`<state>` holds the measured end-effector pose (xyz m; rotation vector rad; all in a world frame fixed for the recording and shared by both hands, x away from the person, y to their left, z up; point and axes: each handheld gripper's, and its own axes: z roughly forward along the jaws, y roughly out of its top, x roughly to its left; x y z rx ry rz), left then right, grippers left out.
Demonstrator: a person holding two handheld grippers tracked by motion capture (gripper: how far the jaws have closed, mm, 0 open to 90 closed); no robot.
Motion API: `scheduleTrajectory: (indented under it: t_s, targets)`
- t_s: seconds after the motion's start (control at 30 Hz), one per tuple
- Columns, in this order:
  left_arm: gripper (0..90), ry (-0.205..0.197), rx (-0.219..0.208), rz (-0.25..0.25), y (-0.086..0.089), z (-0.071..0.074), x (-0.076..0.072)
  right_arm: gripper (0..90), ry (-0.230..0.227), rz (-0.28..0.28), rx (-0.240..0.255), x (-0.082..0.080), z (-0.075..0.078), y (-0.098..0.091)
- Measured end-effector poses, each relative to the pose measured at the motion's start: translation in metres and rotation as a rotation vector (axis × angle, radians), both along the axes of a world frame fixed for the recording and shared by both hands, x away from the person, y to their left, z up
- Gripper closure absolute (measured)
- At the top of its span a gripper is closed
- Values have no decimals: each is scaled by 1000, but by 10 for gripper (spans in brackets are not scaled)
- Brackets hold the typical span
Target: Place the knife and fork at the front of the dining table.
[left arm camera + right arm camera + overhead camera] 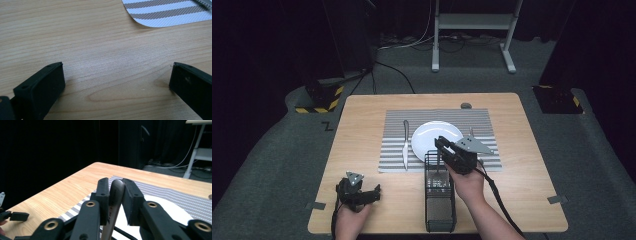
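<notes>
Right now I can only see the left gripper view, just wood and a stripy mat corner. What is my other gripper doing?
Observer: The right gripper is shut on a metal utensil handle.
Operator: Where is it?
Observer: It is above the far end of a black wire basket, close to a white plate.
Operator: Is anything else on the mat?
Observer: A knife lies just left of the plate.
</notes>
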<state>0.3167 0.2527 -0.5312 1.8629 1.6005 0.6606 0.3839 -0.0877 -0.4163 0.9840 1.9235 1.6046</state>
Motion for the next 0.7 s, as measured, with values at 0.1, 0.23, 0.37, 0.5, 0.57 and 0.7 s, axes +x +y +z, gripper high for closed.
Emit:
scheduleTrajectory:
  t_s: [0.1, 0.23, 0.37, 0.5, 0.57, 0.7]
  targets:
    - [1, 0, 1, 0, 0, 0, 0, 833, -12, 9, 1, -3, 1, -1]
    - [1, 0, 0, 1, 0, 0, 0, 860, -18, 38, 44, -6, 3, -3]
    - [2, -1, 0, 3, 0, 0, 0, 870, -52, 49, 50, -11, 9, -3]
    - [2, -1, 2, 2, 0, 0, 0, 871, -80, 70, 68, -18, 17, -5]
    - [2, 0, 1, 2, 0, 0, 0, 871, -102, 74, 80, -24, 23, -5]
    - [2, 0, 0, 2, 0, 0, 0, 871, -143, 85, 109, -34, 38, -7]
